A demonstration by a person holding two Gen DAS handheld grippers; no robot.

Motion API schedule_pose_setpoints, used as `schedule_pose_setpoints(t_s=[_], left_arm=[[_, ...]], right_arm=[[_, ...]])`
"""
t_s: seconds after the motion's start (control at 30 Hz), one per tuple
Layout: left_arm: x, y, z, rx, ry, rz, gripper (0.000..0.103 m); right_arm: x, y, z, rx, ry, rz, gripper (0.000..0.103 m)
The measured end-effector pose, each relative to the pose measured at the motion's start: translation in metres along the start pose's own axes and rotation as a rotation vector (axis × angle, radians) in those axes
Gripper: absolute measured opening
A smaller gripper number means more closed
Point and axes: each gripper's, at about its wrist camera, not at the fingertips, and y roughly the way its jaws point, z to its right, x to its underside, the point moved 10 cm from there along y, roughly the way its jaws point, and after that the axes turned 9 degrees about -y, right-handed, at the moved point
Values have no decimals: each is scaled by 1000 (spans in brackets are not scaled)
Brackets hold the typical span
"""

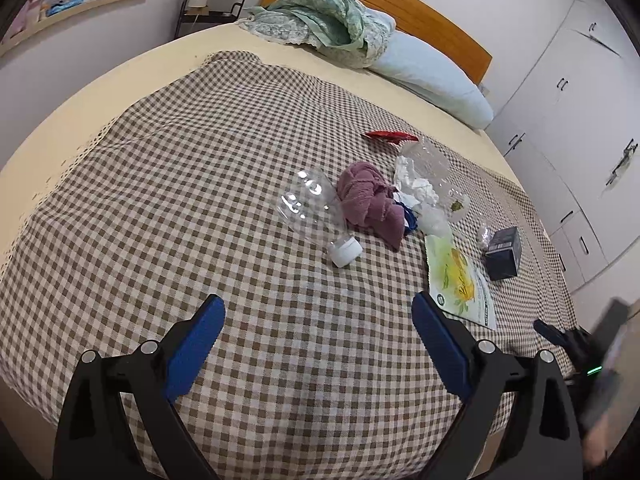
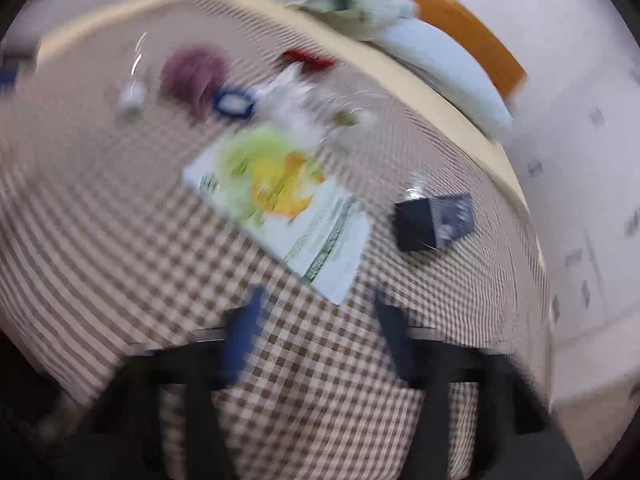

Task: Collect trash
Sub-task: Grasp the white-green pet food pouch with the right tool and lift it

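Trash lies on a brown checked bedspread [image 1: 200, 200]. In the left wrist view I see a clear plastic bottle [image 1: 310, 202] with a white cap [image 1: 345, 252], a maroon cloth [image 1: 370, 202], crumpled white paper [image 1: 418, 190], a red wrapper [image 1: 390, 136], a flat yellow-green packet [image 1: 460, 276] and a small dark box [image 1: 504, 252]. My left gripper [image 1: 318, 322] hangs open over bare bedspread, nothing between its blue pads. The right wrist view is blurred: my right gripper [image 2: 320, 308] stands open just short of the packet [image 2: 280, 204], with the dark box [image 2: 434, 220] to its right.
A pale blue pillow [image 1: 432, 80] and a green quilt [image 1: 324, 20] lie by the wooden headboard [image 1: 400, 8]. White wardrobe doors [image 1: 580, 120] fill the right side. A shelf [image 1: 76, 4] and a black rack [image 1: 216, 0] stand along the far wall.
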Motion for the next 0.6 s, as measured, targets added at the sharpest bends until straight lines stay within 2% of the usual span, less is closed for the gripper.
schedule_pose_setpoints(t_s=[0.1, 0.2, 0.23, 0.27, 0.3, 0.43, 0.47, 0.53, 0.57, 0.6], left_arm=[[0, -2, 3, 2, 17, 6, 91], [2, 2, 3, -6, 22, 1, 91], [2, 4, 2, -12, 23, -4, 91], [2, 6, 1, -14, 23, -8, 91], [3, 7, 0, -16, 26, -11, 91], [0, 9, -3, -22, 37, -7, 91], [-1, 10, -4, -23, 34, -7, 91], [-1, 13, -6, -22, 24, -15, 91], [-2, 15, -7, -21, 22, -18, 91], [-2, 16, -7, -22, 23, -20, 91]], right_arm=[[-7, 23, -26, -4, -199, -7, 61], [-31, 48, -36, -75, -223, 3, 64], [-40, 56, -35, -95, -212, 13, 70], [-47, 63, -30, -105, -189, 30, 83], [-51, 69, -22, -124, -153, 41, 87], [-56, 95, -8, -366, 109, 46, 87], [-56, 98, -9, -396, 141, 50, 86], [-58, 95, -7, -441, 195, 65, 69], [-62, 87, -7, -461, 198, 93, 40], [-67, 81, -4, -452, 196, 107, 2]])
